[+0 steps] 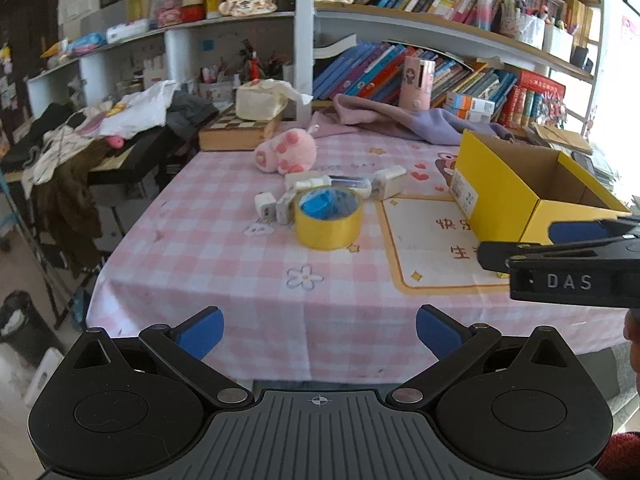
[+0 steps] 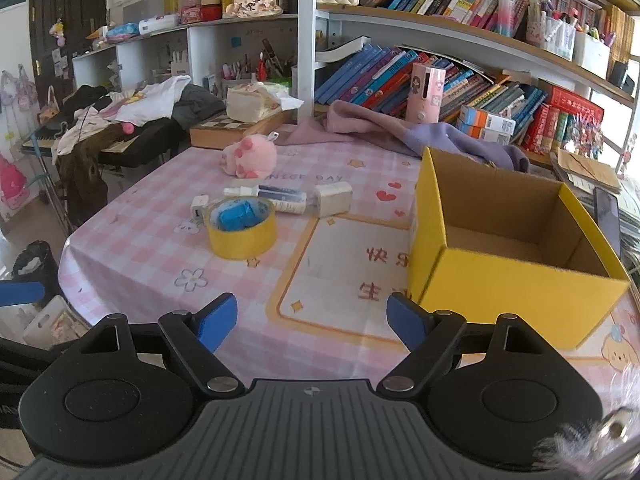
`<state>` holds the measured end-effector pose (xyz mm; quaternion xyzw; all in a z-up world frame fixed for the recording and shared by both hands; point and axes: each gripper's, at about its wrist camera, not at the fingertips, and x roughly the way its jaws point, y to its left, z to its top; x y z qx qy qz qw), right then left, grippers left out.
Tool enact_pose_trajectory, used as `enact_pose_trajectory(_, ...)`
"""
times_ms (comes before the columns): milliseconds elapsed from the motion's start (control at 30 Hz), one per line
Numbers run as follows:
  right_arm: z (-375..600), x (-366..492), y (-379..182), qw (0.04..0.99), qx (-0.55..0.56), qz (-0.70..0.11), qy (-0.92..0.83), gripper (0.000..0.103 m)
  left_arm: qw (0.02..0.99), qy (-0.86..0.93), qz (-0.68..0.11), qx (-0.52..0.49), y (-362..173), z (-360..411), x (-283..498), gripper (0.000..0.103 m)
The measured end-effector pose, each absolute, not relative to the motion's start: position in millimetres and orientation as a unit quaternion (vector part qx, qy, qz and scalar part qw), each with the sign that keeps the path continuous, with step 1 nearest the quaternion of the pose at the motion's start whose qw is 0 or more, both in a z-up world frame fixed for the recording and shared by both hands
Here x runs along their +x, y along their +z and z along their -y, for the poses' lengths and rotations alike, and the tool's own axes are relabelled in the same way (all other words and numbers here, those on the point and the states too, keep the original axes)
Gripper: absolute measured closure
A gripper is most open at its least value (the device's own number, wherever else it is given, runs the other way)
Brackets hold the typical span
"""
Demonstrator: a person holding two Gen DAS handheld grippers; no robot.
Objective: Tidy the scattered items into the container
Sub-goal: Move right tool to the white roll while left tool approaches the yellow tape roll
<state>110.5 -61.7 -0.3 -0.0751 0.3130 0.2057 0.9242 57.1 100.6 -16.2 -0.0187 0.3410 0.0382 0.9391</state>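
Note:
An open yellow cardboard box (image 2: pixel 516 280) (image 1: pixel 504 192) stands empty on the right of the pink checked tablecloth (image 2: pixel 152 240) (image 1: pixel 200 248). Left of it lies a cluster: a yellow tape roll (image 2: pixel 242 237) (image 1: pixel 329 227) with a blue item (image 2: pixel 236 216) inside, a small white charger (image 2: pixel 199 208) (image 1: pixel 265 205), a white tube (image 2: pixel 280 198), a white block (image 2: pixel 333 199) (image 1: pixel 390 182), and a pink plush (image 2: pixel 250 156) (image 1: pixel 287 155) behind. My right gripper (image 2: pixel 312 320) hovers open over the near table edge, nothing between its pads. My left gripper (image 1: pixel 320 332) is open and empty there too.
Bookshelves (image 2: pixel 460 80) line the back. A purple cloth (image 2: pixel 400 128), a pink cylinder (image 2: pixel 426 92) and a chessboard box (image 2: pixel 232 128) with a tissue pack sit at the far edge. A clothes-covered stand (image 2: pixel 112 128) and a bin (image 2: pixel 36 264) stand left of the table.

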Motion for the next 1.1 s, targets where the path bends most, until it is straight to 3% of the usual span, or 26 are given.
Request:
enact_pose_trajectory(367,37,181,-4,0.916,-0.085,-0.330,0.210,0.027,0.935,0.012,-0.354,-0.019,-26,-109,126,0.000)
enact_pose_trajectory(533,29,217,-4,0.914,-0.070,-0.342,0.207,0.042,0.933,0.014,-0.359,-0.025,-30,-114,154,0.001)
enact_pose_trajectory(1100,9,314,-31,0.888,-0.056,-0.416,0.188,0.040,0.918,0.023,-0.396,-0.029,-48,-121,231,0.005)
